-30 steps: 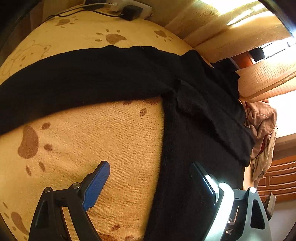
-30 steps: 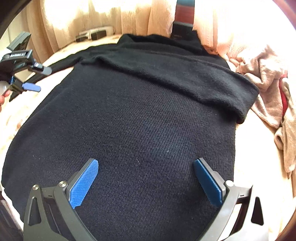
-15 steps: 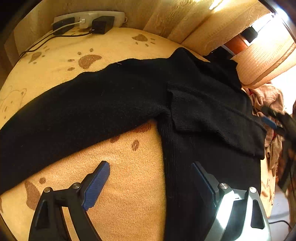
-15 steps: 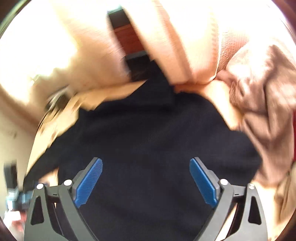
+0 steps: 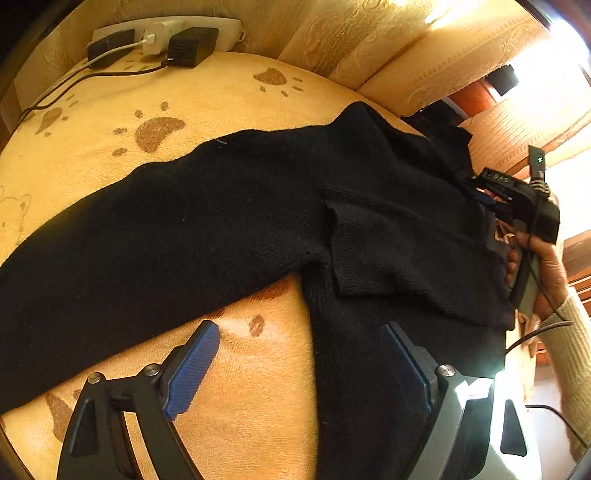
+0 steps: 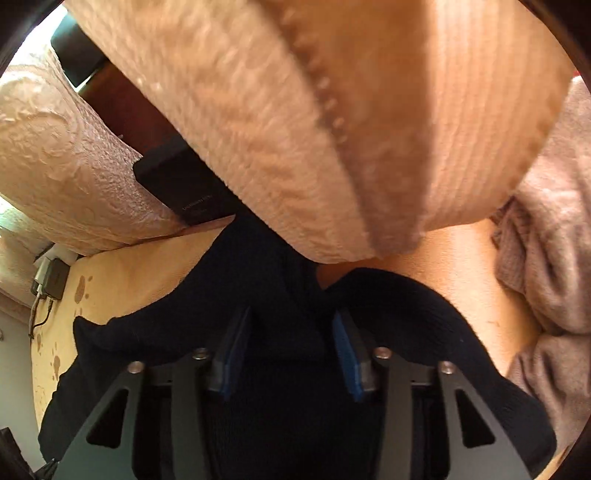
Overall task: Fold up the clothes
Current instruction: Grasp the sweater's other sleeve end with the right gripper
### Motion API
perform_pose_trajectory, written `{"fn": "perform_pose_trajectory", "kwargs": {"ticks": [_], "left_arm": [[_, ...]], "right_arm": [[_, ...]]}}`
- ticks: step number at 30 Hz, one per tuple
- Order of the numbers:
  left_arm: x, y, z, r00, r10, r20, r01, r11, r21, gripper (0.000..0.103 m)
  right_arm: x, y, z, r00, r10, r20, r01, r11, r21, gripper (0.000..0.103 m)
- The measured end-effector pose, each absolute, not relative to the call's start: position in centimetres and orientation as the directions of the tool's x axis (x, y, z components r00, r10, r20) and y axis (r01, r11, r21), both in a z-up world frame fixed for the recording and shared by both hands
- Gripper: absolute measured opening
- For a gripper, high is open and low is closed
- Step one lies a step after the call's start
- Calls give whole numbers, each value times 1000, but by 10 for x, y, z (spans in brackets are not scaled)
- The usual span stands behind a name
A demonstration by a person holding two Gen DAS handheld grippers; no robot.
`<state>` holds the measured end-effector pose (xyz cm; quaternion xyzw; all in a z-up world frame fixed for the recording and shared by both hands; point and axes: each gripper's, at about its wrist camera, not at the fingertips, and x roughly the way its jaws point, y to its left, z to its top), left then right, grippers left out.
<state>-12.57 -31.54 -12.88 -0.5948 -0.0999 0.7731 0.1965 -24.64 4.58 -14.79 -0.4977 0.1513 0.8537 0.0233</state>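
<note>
Right claw pinching the black sweater's collar end, left claw waiting wide over its edge.

The left claw hovers with fingers apart, one over the paw-print blanket, one over the black sweater, which lies flat on the bed with one sleeve stretched out. The right claw is drawn in around a bunch of knit, seemingly gripping it, though the dark fabric hides the contact. A thin pinch could slip, or drag the folded sleeve askew. Beyond: a beige garment, pillows, a power strip against the headboard.
</note>
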Motion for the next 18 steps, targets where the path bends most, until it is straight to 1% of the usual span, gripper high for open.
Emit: {"fn": "perform_pose_trajectory", "kwargs": {"ticks": [1,3,6,11,18], "left_arm": [[-127,-315,-127,-217,429,-877,-186,-900,-394,91],[-131,-313,-122,-224,439,-870,-193,-895,-402,91],[-138,-308,-116,-231,454,-860,-212,-886,-411,91],[-150,-289,-114,-223,471,-853,-246,-874,-418,91],[-152,-257,-118,-175,493,-852,-288,-853,-434,91]], "right_arm": [[-247,45,-148,-505,-105,-857,-191,-954,229,38],[-243,45,-144,-529,-98,-843,-183,-957,226,16],[-232,47,-133,-560,-110,-821,-170,-955,244,14],[-202,53,-104,-614,-177,-770,-138,-935,325,13],[-191,59,-103,-600,-213,-771,-158,-913,375,13]]}}
